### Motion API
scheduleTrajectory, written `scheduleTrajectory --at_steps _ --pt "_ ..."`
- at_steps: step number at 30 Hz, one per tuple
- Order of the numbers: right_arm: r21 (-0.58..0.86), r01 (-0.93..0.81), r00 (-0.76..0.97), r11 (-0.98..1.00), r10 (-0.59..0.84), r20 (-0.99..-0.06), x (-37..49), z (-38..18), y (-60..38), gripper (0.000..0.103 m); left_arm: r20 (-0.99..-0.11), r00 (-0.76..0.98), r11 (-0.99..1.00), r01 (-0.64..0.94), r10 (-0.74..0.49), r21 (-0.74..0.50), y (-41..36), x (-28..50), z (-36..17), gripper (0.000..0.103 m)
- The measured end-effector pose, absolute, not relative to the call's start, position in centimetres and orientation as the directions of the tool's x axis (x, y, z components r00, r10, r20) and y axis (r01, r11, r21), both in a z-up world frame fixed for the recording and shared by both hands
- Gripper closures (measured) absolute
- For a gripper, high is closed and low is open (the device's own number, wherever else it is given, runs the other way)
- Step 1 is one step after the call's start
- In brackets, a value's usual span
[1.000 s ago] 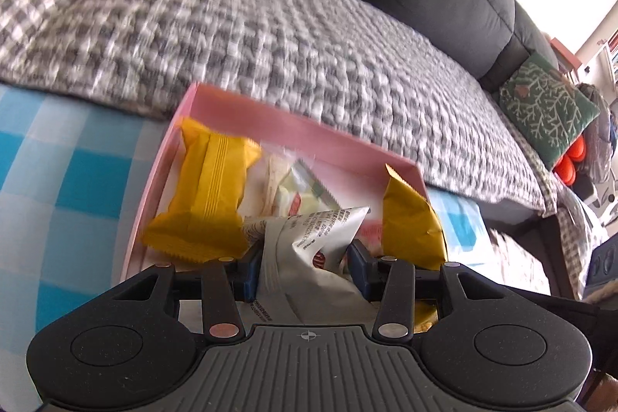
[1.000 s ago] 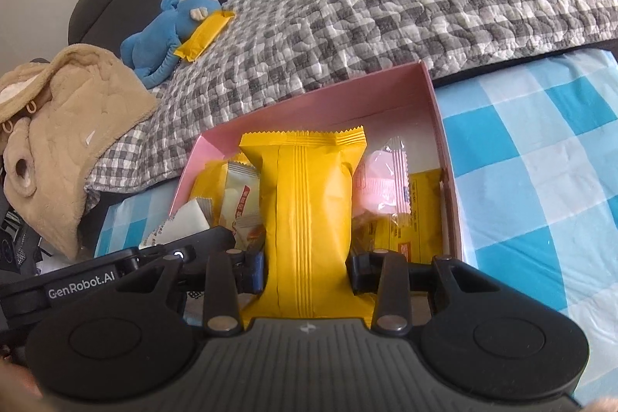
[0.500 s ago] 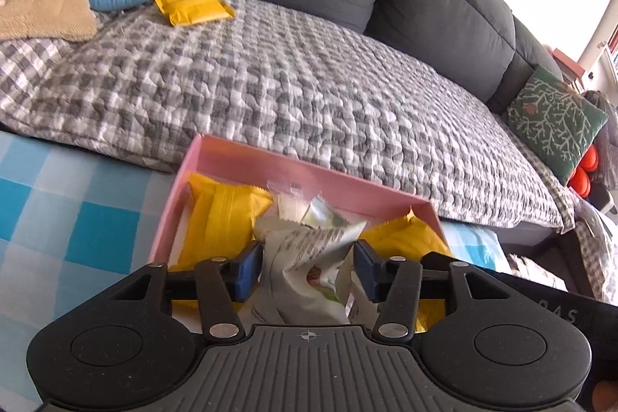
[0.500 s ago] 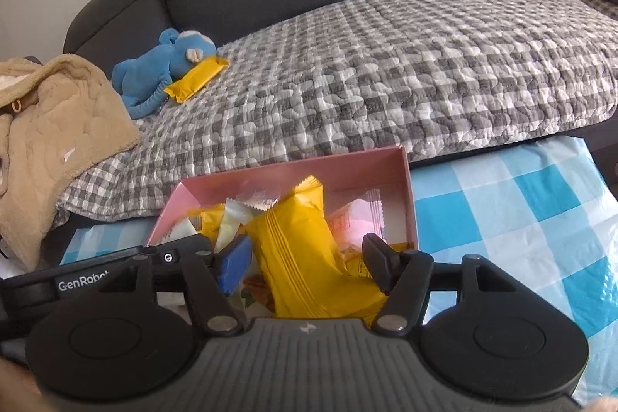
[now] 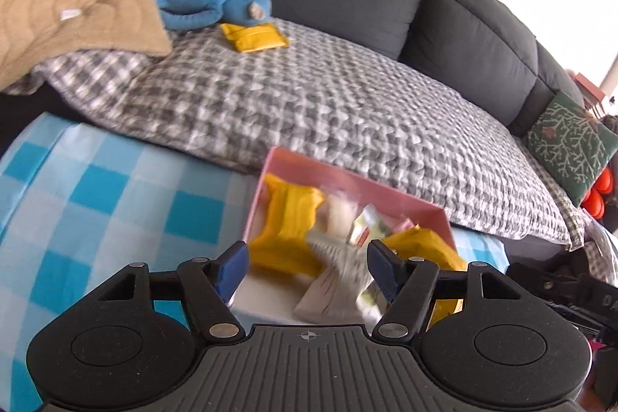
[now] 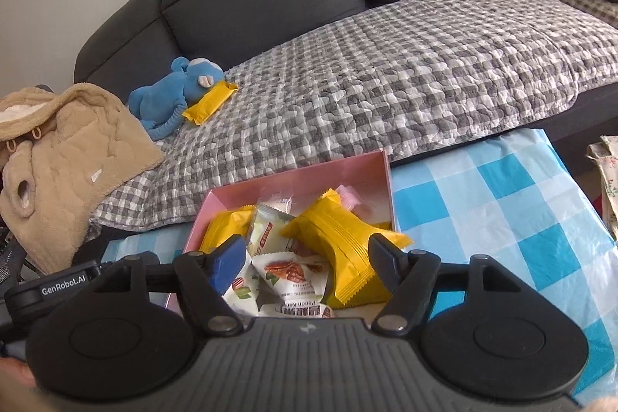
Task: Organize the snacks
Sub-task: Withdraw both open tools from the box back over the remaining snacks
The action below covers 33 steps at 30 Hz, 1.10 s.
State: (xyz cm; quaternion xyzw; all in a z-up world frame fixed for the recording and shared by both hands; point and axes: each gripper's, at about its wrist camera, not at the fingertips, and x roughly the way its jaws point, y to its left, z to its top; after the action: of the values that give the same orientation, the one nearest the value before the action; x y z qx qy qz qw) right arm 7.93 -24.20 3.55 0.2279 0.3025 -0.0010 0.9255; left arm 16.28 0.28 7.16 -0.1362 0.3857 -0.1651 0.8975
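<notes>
A pink box [image 6: 309, 176] [image 5: 347, 180] on the blue checked tablecloth holds several snack packets. Among them are a yellow packet [image 6: 347, 238] and a white pecan packet [image 6: 289, 273] [image 5: 340, 277]. My left gripper [image 5: 307, 267] is open and empty, above the near edge of the box. My right gripper [image 6: 307, 263] is open and empty, above the packets in the box. Another yellow packet [image 6: 210, 101] [image 5: 255, 36] lies far off on the sofa beside a blue plush toy [image 6: 174, 91].
A grey checked blanket [image 6: 386, 72] covers the dark sofa behind the table. A tan coat [image 6: 58, 149] lies at the sofa's left end. A green cushion [image 5: 567, 141] is at its right end. The left gripper's body shows at the lower left of the right wrist view [image 6: 58, 286].
Both grippers opened and let go of their packets, which now lie in the box. Both grippers drew back and up from the box.
</notes>
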Motion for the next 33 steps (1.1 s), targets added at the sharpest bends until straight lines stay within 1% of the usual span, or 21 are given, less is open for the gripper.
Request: scheduleTrajectory --at_steps 2,5,7,10,13,15,17,20,23,29,33 --pt "0.442 0.147 0.818 0.885 0.143 -0.558 6.9 3.9 -24.4 0.035 -0.664 0.637 0.913 0.181 -0.392 -0.365 0.9 15.3 7.1 0.036" --pt "0.452 0.145 0.822 0.88 0.147 -0.551 5.0 4.0 -24.3 0.029 -0.681 0.638 0.93 0.184 -0.36 -0.319 1.2 13.5 7.3 0.035" --pt "0.422 0.131 0.814 0.897 0.145 -0.562 4.0 3.9 -23.8 0.027 -0.698 0.629 0.938 0.192 -0.343 -0.288 1.1 12.5 7.4 0.035" --pt "0.352 0.128 0.791 0.927 0.119 -0.601 3.0 3.5 -23.2 0.025 -0.723 0.599 0.938 0.197 -0.345 -0.284 1.1 11.0 7.1 0.034" --pt "0.36 0.132 0.773 0.924 0.131 -0.621 2.2 3.0 -23.4 0.024 -0.746 0.564 0.935 0.219 -0.353 -0.278 0.9 9.7 6.7 0.031" --pt "0.354 0.135 0.762 0.925 0.131 -0.634 1.8 2.8 -23.5 0.018 -0.766 0.549 0.942 0.222 -0.334 -0.251 0.7 9.0 6.4 0.029" --pt "0.319 0.144 0.749 0.937 0.108 -0.654 1.7 2.5 -23.2 0.014 -0.775 0.54 0.943 0.226 -0.329 -0.243 0.7 8.6 6.1 0.027" --pt "0.296 0.157 0.725 0.942 0.094 -0.683 2.2 1.6 -23.3 0.011 -0.789 0.511 0.939 0.229 -0.341 -0.257 0.9 8.1 5.4 0.024" --pt "0.287 0.165 0.688 0.944 0.098 -0.719 2.8 0.4 -23.3 0.011 -0.805 0.495 0.943 0.223 -0.328 -0.247 1.1 8.3 4.5 0.022" --pt "0.267 0.168 0.655 0.949 0.095 -0.749 3.3 -0.7 -23.3 0.011 -0.828 0.437 0.936 0.173 -0.352 -0.307 2.0 9.2 2.8 0.022" --pt "0.273 0.177 0.639 0.946 0.1 -0.763 3.6 -1.1 -23.1 0.007 -0.836 0.435 0.941 0.192 -0.336 -0.278 1.5 9.2 2.6 0.022"
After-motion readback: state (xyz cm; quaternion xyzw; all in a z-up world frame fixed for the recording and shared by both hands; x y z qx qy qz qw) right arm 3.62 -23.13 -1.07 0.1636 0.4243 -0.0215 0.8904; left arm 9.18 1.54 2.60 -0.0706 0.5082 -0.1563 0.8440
